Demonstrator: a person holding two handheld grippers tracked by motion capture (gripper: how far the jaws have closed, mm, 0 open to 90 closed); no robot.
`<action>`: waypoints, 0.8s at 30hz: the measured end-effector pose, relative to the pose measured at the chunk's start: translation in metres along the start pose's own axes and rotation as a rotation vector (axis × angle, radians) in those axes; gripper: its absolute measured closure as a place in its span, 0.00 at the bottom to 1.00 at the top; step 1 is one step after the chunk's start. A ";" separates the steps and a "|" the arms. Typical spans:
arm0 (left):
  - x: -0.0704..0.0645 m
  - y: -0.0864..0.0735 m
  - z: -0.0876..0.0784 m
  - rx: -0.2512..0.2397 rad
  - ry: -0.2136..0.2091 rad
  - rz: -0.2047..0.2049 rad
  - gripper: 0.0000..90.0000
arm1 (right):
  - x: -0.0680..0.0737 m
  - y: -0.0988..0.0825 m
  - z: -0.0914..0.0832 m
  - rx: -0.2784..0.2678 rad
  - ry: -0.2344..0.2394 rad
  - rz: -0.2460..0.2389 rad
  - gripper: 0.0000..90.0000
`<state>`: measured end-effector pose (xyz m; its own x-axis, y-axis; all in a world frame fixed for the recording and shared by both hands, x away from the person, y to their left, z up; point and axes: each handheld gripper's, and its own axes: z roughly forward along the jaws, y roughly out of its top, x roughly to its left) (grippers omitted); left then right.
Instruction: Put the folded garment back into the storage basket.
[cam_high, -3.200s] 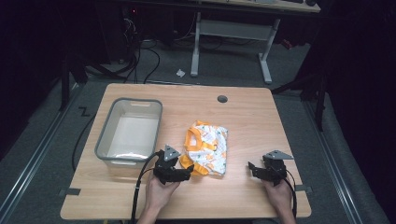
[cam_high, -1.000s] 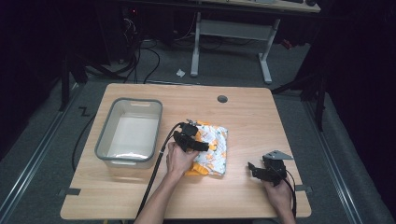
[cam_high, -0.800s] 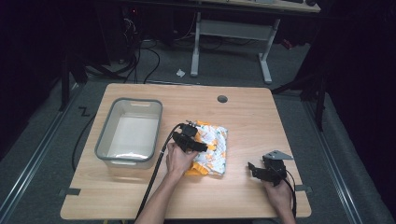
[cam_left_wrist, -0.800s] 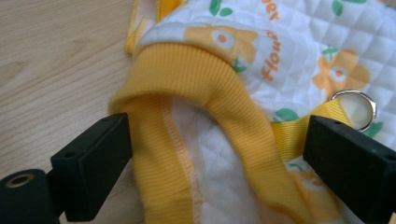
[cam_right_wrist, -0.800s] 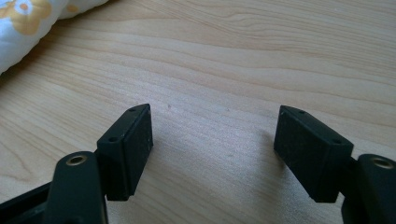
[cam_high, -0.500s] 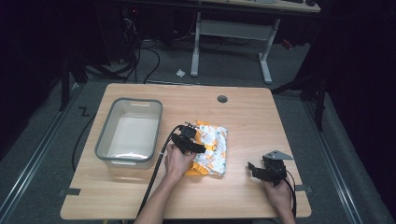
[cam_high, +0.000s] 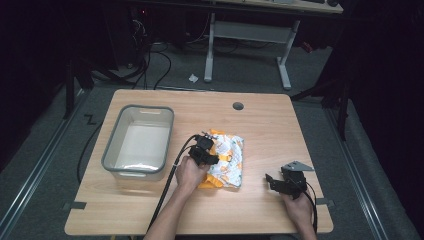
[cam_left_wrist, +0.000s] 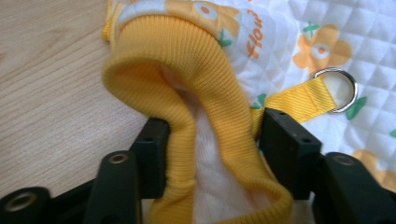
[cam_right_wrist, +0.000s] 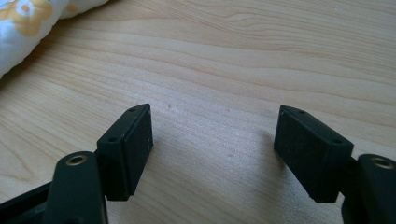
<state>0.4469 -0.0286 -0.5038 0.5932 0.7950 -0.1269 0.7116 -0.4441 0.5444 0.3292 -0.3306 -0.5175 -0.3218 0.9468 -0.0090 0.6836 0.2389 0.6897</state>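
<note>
Left gripper, high view: left gripper (cam_high: 204, 146) sits over the near-left part of a quilted garment (cam_high: 227, 160) at mid-table, the person's left hand (cam_high: 191, 172) behind it and its cable trailing back toward the near edge.
Right gripper, high view: right gripper (cam_high: 278, 181) rests low on the wooden table (cam_high: 280, 125) at the near right, well apart from the garment, with its grey three-cornered plate on top.
Bin, high view: grey plastic bin (cam_high: 116, 146) stands on the left half of the table, just beside the garment; it looks empty, though the dim light makes that hard to confirm.
Table hole, high view: round cable hole (cam_high: 238, 106) lies near the far edge.
Left gripper, left gripper view: jaws stand apart on either side of the garment's ribbed yellow cuff (cam_left_wrist: 205, 98), which bulges up between them; the left jaw touches the rib, while the right jaw seems to stand just clear.
Ring, left gripper view: metal D-ring (cam_left_wrist: 343, 88) on a yellow webbing strap (cam_left_wrist: 292, 100) lies on the white flower-printed quilting, just past the right jaw.
Right gripper, right gripper view: jaws wide apart over bare wood, holding nothing; a corner of the garment (cam_right_wrist: 32, 18) shows at the upper left.
</note>
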 end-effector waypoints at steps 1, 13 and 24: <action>0.000 0.000 0.000 -0.004 -0.006 -0.002 0.60 | 0.000 0.000 0.000 0.000 0.000 0.000 0.32; 0.001 -0.001 -0.002 -0.034 -0.076 -0.026 0.81 | 0.000 0.000 0.000 0.000 0.002 -0.002 0.32; -0.002 0.000 -0.019 -0.091 -0.137 -0.022 0.81 | 0.000 0.000 0.000 -0.001 0.005 -0.008 0.31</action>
<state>0.4387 -0.0223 -0.4874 0.6284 0.7372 -0.2483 0.6915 -0.3833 0.6123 0.3289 -0.3305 -0.5175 -0.3303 0.9438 -0.0108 0.6805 0.2461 0.6902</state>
